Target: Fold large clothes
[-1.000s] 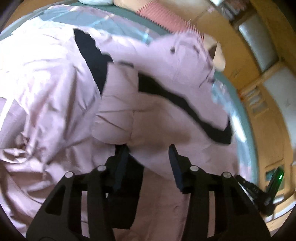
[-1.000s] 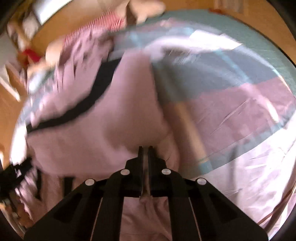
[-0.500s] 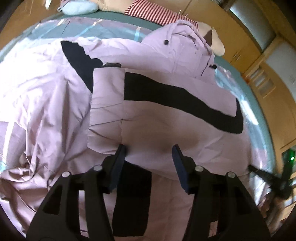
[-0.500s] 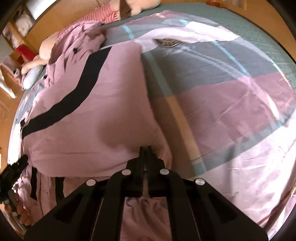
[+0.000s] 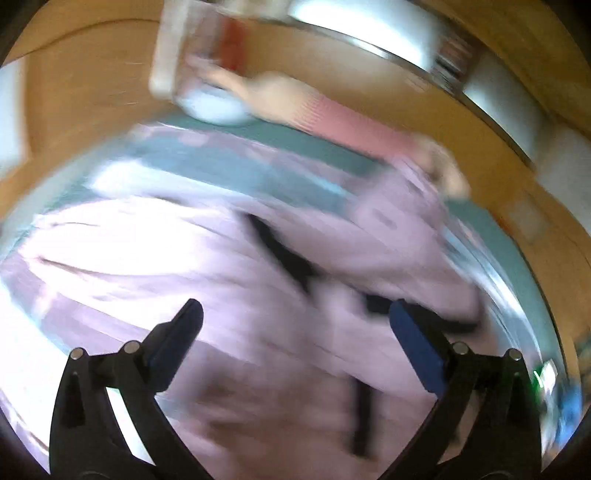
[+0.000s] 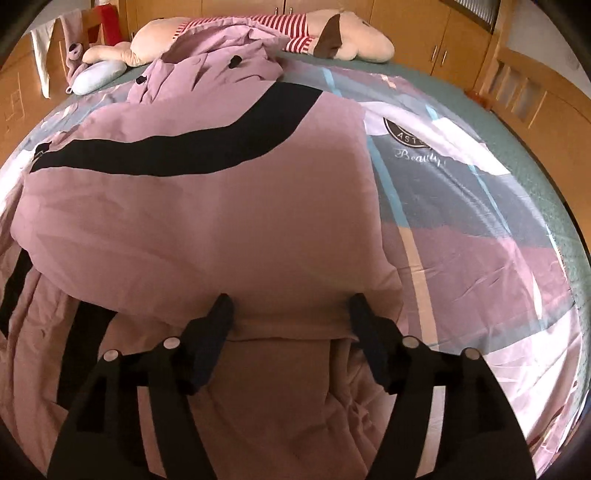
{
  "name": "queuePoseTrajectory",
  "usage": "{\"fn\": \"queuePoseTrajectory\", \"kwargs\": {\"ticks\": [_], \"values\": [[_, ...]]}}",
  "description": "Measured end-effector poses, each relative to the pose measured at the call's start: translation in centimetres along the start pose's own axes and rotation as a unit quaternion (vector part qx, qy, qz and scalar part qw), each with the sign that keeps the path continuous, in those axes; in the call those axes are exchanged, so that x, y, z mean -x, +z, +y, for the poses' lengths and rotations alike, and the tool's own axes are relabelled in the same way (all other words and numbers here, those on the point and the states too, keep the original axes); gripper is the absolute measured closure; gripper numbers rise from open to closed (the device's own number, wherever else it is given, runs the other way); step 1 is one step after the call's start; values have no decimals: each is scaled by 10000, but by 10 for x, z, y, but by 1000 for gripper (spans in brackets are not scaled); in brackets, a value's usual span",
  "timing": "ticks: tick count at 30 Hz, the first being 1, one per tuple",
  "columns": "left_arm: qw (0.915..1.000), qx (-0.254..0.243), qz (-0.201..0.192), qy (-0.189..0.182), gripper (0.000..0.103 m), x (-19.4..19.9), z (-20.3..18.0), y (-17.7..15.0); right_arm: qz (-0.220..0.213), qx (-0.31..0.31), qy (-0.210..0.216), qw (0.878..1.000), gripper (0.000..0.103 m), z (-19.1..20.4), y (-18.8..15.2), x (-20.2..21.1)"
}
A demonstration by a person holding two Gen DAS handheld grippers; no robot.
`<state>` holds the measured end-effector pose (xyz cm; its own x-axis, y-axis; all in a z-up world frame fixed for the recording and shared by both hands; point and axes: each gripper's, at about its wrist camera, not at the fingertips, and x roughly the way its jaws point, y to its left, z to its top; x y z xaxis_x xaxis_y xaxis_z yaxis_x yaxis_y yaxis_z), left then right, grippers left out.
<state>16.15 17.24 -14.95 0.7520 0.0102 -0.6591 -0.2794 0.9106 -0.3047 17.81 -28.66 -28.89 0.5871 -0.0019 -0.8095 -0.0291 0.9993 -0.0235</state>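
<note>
**Right wrist view: both grippers let go of the folded coat**

The right wrist view looks down over a large pink coat (image 6: 207, 206) with a broad black stripe, spread on a bed (image 6: 524, 122) and folded so its near edge lies just beyond the fingertips. The right gripper (image 6: 290, 306) has just been opening; its jaws stand well apart over that folded edge, with pink cloth below the gap but nothing pinched between the pads. To the right of the coat lies a patterned bedsheet (image 6: 461, 206) in grey, pink and pale blue. At the far end of the bed, past the coat's crumpled hood, a striped plush toy (image 6: 295, 33) lies along the edge, with a pale blue cushion (image 6: 98, 75) at far left. Wooden cabinets (image 6: 424, 37) stand behind.

The left wrist view is heavily blurred. The left gripper (image 5: 291, 314) has also just been opening and is spread very wide, holding nothing, above the coat (image 5: 280, 295).
</note>
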Motion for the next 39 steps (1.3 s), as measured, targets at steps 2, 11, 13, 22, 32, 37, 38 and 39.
{"fn": "queuePoseTrajectory", "kwargs": {"ticks": [2, 11, 13, 22, 32, 37, 38, 39], "values": [[9920, 1179, 310, -311, 2, -19, 76, 11, -19, -18, 2, 10000, 33, 2, 0, -2], [9576, 2872, 184, -87, 2, -44, 255, 5, -131, 63, -163, 9998, 30, 6, -4, 2], [9572, 2890, 152, 41, 2, -50, 269, 3, -149, 62, -175, 9997, 30, 6, -4, 2], [9501, 3077, 315, -403, 43, -83, 296, 2, -201, 52, -182, 9996, 28, 8, -6, 2], [9493, 2503, -641, -1791, 92, -26, 209, 46, -172, 48, -255, 9995, 27, 10, -6, 2], [9493, 1027, -289, -2956, 86, -7, 66, 37, -160, 28, -269, 9995, 27, 11, -5, 2], [9419, 644, -33, -3298, 86, -8, 29, 26, -149, 17, -271, 9995, 27, 11, -5, 2], [9347, 383, 190, -3528, 86, -9, 3, 16, -141, 8, -277, 9995, 27, 11, -5, 2]]}}
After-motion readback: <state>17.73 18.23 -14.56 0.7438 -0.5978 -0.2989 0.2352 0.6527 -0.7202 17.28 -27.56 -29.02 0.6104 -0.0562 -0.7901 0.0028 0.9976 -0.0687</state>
